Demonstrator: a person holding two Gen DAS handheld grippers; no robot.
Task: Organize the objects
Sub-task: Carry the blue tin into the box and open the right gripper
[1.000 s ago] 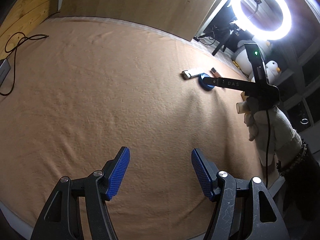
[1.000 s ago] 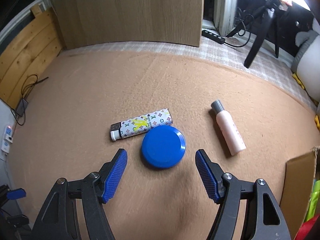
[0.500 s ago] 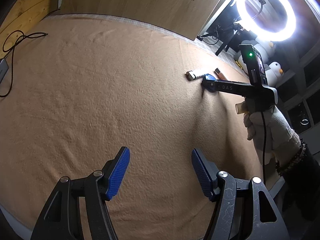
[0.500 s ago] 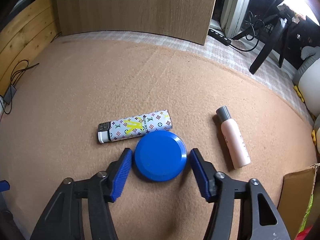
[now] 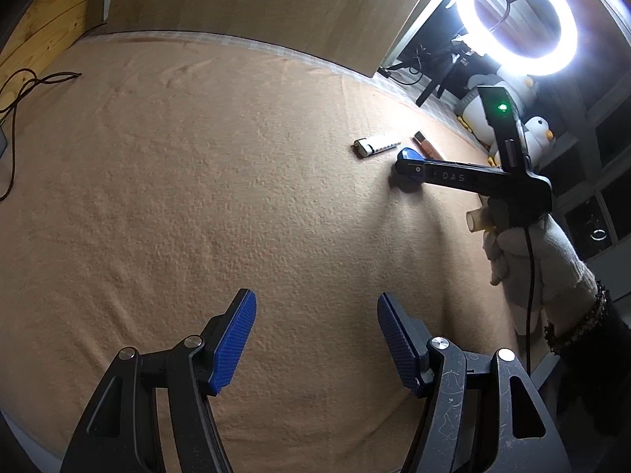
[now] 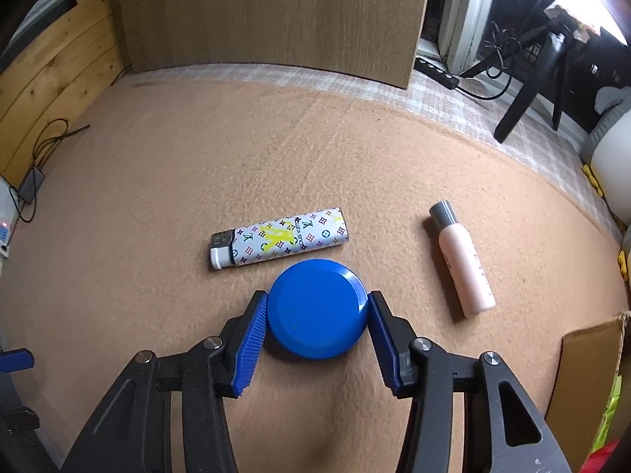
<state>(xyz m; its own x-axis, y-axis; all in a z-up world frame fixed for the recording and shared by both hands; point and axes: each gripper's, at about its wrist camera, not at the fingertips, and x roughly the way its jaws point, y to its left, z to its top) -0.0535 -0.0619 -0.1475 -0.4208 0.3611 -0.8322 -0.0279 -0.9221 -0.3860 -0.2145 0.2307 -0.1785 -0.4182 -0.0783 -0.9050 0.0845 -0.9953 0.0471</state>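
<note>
A blue round tin (image 6: 315,311) lies flat on the tan blanket (image 6: 197,157), between the blue pads of my right gripper (image 6: 316,296). Its jaws are closing, and both pads touch the tin's rim. Just beyond the tin lies a white patterned lighter (image 6: 280,242). To the right lies a pink bottle with a grey cap (image 6: 463,264). My left gripper (image 5: 315,297) hovers open over bare blanket with nothing between its fingers. In the left wrist view the right gripper (image 5: 410,169) reaches in from a gloved hand (image 5: 552,252), next to the lighter (image 5: 376,145).
A cardboard box (image 6: 591,374) stands at the right edge. A wooden panel (image 6: 276,12) closes the back, with a power strip (image 6: 435,71) beside it. Cables (image 6: 47,146) lie at the left. A bright ring light (image 5: 516,19) and plush toys (image 5: 540,130) are beyond the blanket.
My right gripper moved forward around the blue tin and its jaws narrowed until the pads met the rim. The left gripper stayed still and open.
</note>
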